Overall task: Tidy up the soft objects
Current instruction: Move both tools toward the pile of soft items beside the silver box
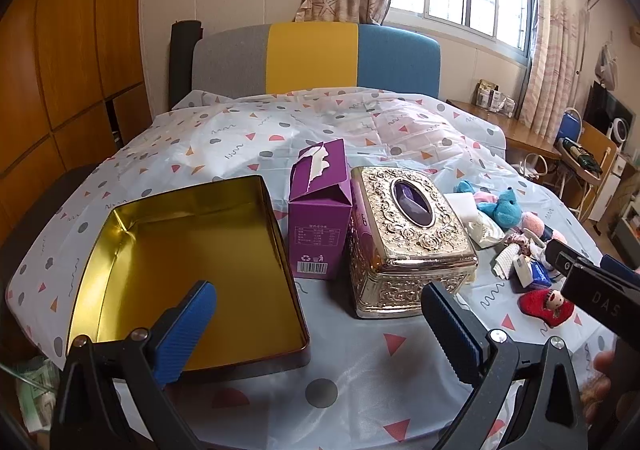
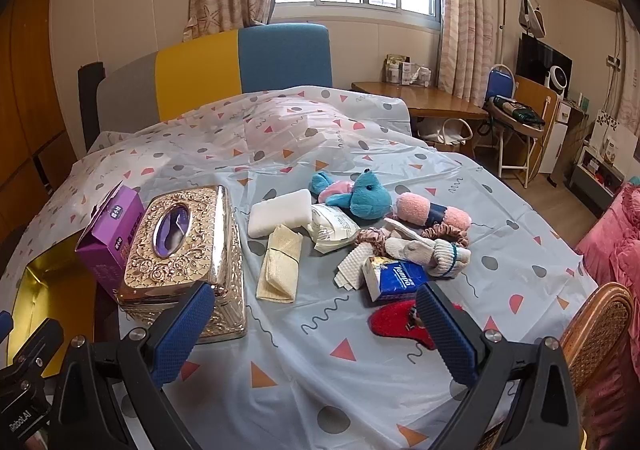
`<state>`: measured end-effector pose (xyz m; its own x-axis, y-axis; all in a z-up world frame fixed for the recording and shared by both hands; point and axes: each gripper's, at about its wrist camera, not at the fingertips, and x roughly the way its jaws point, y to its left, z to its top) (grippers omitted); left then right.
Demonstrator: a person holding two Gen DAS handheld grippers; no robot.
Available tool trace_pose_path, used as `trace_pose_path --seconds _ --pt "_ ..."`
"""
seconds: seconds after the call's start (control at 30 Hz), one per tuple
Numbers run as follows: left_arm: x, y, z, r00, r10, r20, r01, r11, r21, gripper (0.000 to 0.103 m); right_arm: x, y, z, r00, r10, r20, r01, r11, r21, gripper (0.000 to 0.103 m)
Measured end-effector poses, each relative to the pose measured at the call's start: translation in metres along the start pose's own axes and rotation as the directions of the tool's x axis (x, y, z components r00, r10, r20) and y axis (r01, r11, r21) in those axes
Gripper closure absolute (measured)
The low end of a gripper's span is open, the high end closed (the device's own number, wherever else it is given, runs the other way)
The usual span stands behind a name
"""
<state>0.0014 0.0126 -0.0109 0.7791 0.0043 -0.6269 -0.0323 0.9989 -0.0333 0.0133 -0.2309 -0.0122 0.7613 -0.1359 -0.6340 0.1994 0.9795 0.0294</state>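
A pile of soft things lies on the patterned table cover: a blue plush toy (image 2: 366,195), a white sponge (image 2: 280,211), a beige cloth (image 2: 280,264), a pink sock (image 2: 434,211), white gloves (image 2: 424,250), a tissue pack (image 2: 394,276) and a red plush piece (image 2: 396,320). An empty gold tin tray (image 1: 188,270) sits at the left. My left gripper (image 1: 320,326) is open and empty above the cover beside the tray. My right gripper (image 2: 316,330) is open and empty, its right finger over the red piece. The blue toy (image 1: 502,205) and red piece (image 1: 546,306) also show in the left wrist view.
An ornate gold tissue box (image 1: 404,234) and a torn purple carton (image 1: 320,209) stand between tray and pile. A bed headboard (image 1: 316,57) is behind. A wooden desk (image 2: 420,95), a blue chair (image 2: 500,79) and a wicker chair (image 2: 600,326) stand at the right.
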Motion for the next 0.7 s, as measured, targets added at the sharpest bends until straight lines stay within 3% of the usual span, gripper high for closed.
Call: trace_pose_path --seconds 0.7 --pt "0.005 -0.015 -0.003 1.000 -0.025 -0.013 0.026 0.998 0.062 0.000 0.011 -0.031 0.005 1.000 -0.019 -0.015 0.020 0.999 0.039 0.000"
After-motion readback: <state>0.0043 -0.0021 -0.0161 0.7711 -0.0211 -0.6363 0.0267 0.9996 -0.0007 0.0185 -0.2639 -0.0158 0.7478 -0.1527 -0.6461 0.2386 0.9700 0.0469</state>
